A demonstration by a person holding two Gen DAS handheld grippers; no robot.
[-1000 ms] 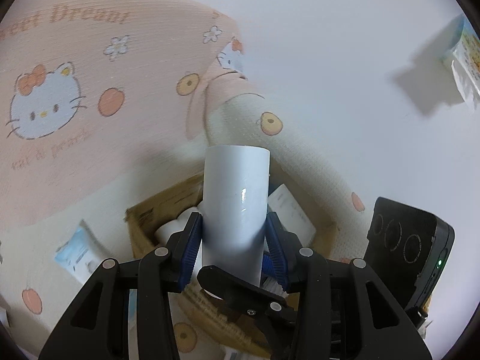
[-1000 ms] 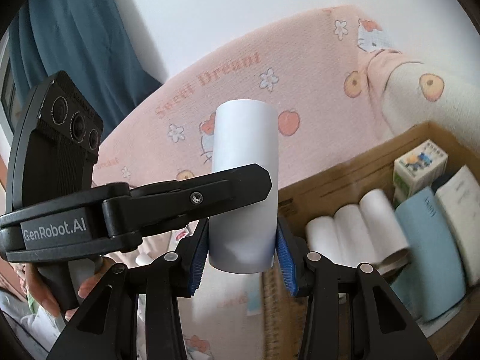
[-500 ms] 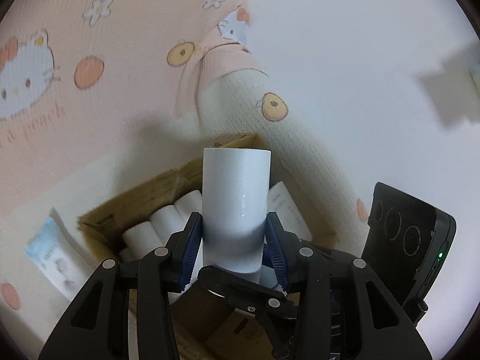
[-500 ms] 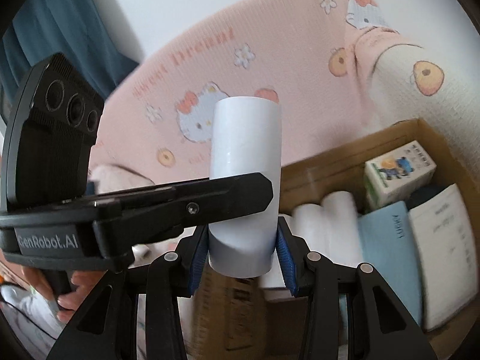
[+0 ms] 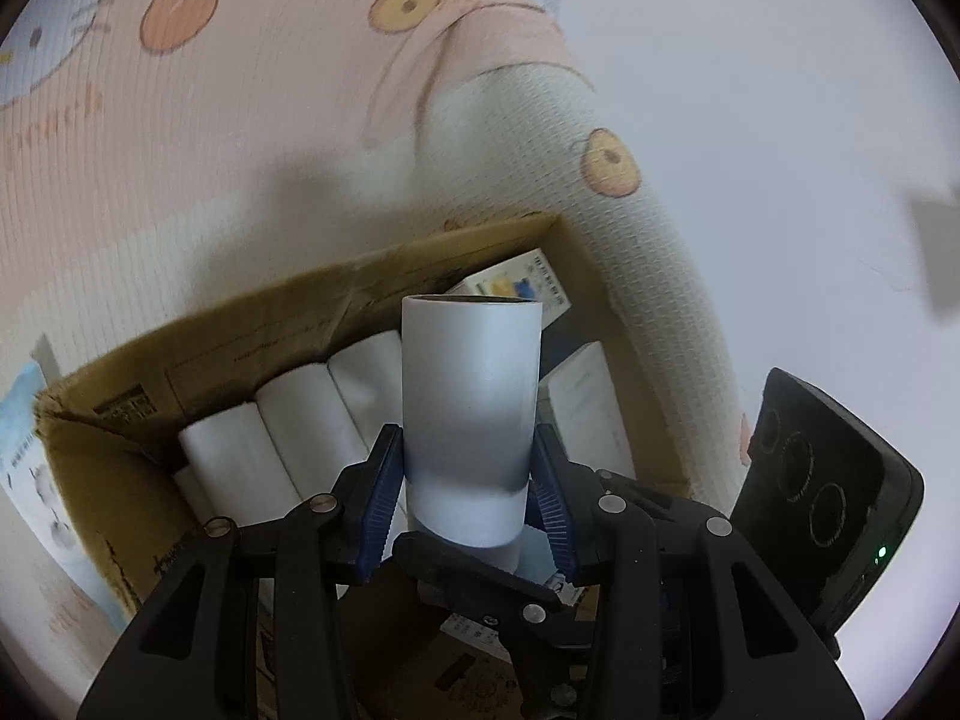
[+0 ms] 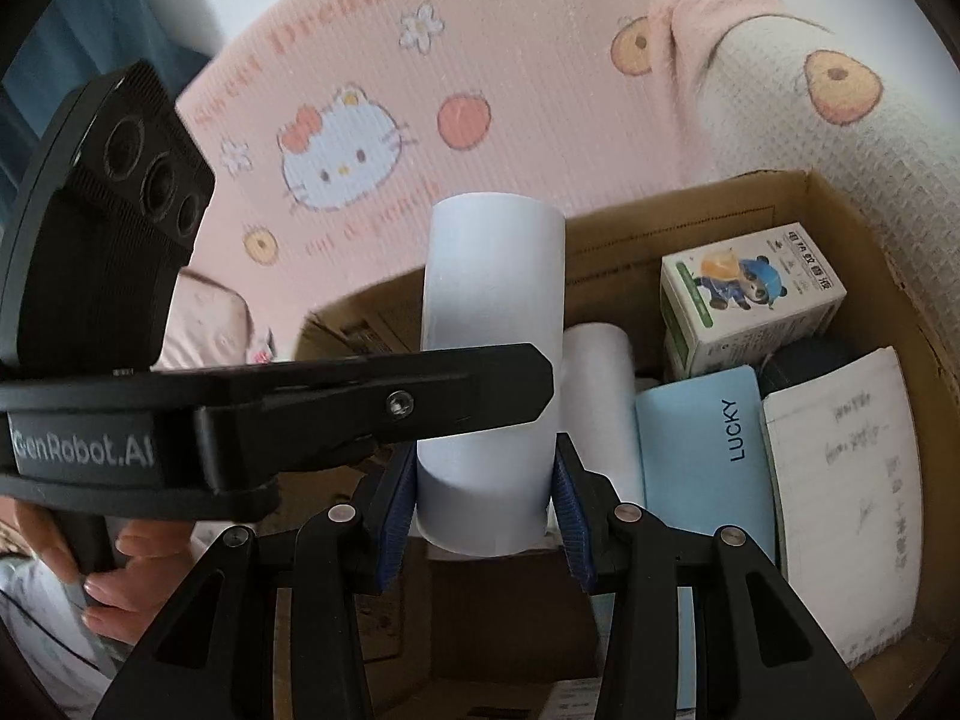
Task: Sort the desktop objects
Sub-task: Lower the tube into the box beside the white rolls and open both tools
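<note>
Both grippers are shut on the same white roll. In the left wrist view my left gripper (image 5: pixel 468 498) clamps the white roll (image 5: pixel 471 390) between blue pads, upright, above an open cardboard box (image 5: pixel 270 324). In the right wrist view my right gripper (image 6: pixel 483 510) clamps the same roll (image 6: pixel 492 300), and the left gripper's black finger (image 6: pixel 372 402) crosses in front of it. Three white rolls (image 5: pixel 300 426) lie side by side in the box.
The box (image 6: pixel 690 204) also holds a small printed carton (image 6: pixel 750 294), a light blue "LUCKY" booklet (image 6: pixel 702 456) and a white paper pack (image 6: pixel 852 492). A pink Hello Kitty cloth (image 6: pixel 420 120) lies under and behind the box. A blue-white packet (image 5: pixel 24 444) lies left of the box.
Both grippers have carried the roll down and forward over the box. The box and its contents now fill much more of both views.
</note>
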